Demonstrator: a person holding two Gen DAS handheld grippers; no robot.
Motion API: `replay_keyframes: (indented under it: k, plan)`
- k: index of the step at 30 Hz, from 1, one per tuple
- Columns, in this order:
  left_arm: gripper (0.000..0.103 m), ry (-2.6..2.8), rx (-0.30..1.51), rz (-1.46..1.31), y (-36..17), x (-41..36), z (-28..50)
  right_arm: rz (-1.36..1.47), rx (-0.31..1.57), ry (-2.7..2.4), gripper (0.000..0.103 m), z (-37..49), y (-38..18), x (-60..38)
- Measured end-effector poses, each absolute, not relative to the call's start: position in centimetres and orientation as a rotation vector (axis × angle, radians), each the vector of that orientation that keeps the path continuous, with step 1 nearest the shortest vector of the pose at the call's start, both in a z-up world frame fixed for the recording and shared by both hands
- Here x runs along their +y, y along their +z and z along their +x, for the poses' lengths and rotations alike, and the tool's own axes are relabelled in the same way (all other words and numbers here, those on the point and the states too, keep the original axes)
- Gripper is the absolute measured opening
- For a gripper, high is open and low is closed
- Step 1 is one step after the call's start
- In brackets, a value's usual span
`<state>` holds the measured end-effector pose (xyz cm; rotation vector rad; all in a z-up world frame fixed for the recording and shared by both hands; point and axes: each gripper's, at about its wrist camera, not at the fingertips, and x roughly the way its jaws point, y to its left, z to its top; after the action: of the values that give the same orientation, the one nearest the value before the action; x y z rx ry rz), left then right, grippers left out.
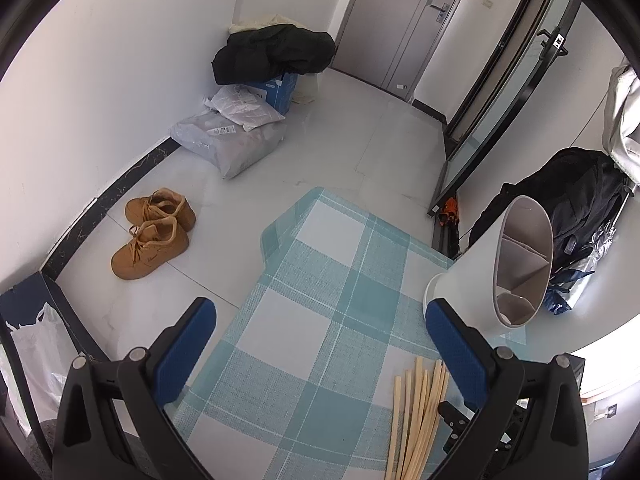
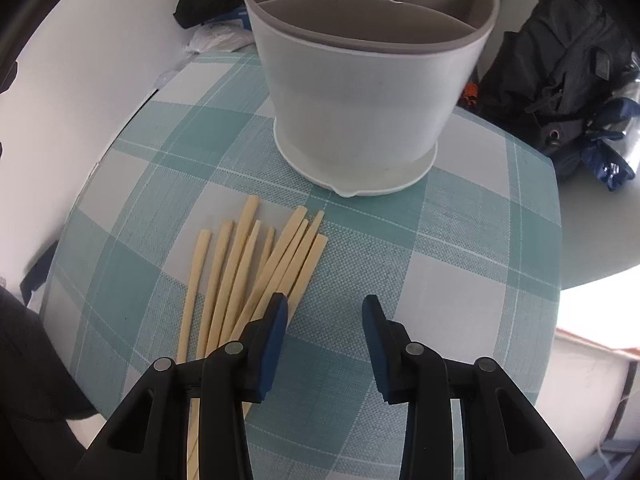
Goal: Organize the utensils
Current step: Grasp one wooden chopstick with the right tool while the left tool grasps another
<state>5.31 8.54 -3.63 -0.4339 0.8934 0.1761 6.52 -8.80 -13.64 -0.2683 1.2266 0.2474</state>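
Several pale wooden chopsticks (image 2: pixel 248 272) lie fanned out on the teal checked tablecloth (image 2: pixel 440 248). Behind them stands a white utensil holder (image 2: pixel 360 112) with grey inner dividers and nothing visible inside. My right gripper (image 2: pixel 326 312) points down at the cloth, its jaws partly apart with nothing between them. Its left finger (image 2: pixel 276 328) sits over the right edge of the chopstick bundle. My left gripper (image 1: pixel 320 324) hovers wide open and holds nothing. In its view the chopsticks (image 1: pixel 416 408) lie just inside its right finger, and the holder (image 1: pixel 480 276) stands beyond that finger.
The table's far corner (image 1: pixel 316 196) drops to a light tiled floor. On the floor are tan shoes (image 1: pixel 152 232), plastic-wrapped parcels (image 1: pixel 232 140) and a dark coat on a box (image 1: pixel 276 56). A black backpack (image 2: pixel 560 72) rests to the right of the table.
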Motion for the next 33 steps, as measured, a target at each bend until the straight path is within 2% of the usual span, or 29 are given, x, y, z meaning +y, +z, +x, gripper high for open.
replay_keyframes:
  k: [4, 6, 9, 11, 14, 21, 28, 33]
  plan:
    - [0.102, 0.181, 0.888, -0.43, -3.5, 8.6, 5.3, -0.27, 1.265, 0.242, 0.036, 7.2, -13.8, -8.3]
    - [0.102, 0.183, 0.89, -0.43, -3.5, 8.7, 5.4, -0.296, 1.288, 0.23, 0.033, 7.6, -14.5, -8.0]
    - [0.102, 0.192, 0.893, -0.435, -3.6, 9.0, 5.4, -0.295, 1.279, 0.235, 0.024, 7.5, -14.5, -7.7]
    - [0.102, 0.194, 0.896, -0.439, -3.7, 9.2, 5.4, -0.291, 1.279, 0.242, 0.013, 7.3, -14.3, -7.9]
    - [0.102, 0.199, 0.897, -0.439, -3.8, 9.3, 5.4, -0.324, 1.27, 0.26, 0.006, 6.2, -14.1, -8.3]
    - [0.102, 0.2, 0.908, -0.42, -4.1, 9.3, 5.4, -0.323, 1.272, 0.313, 0.005, 4.7, -13.6, -9.9]
    - [0.102, 0.206, 0.947, -0.347, -5.0, 9.5, 5.3, -0.321, 1.225, 0.32, 0.012, 5.8, -13.3, -8.3]
    - [0.102, 0.163, 1.043, -0.279, -6.9, 8.5, 5.4, -0.241, 1.177, 0.342, 0.006, 6.3, -13.1, -8.1]
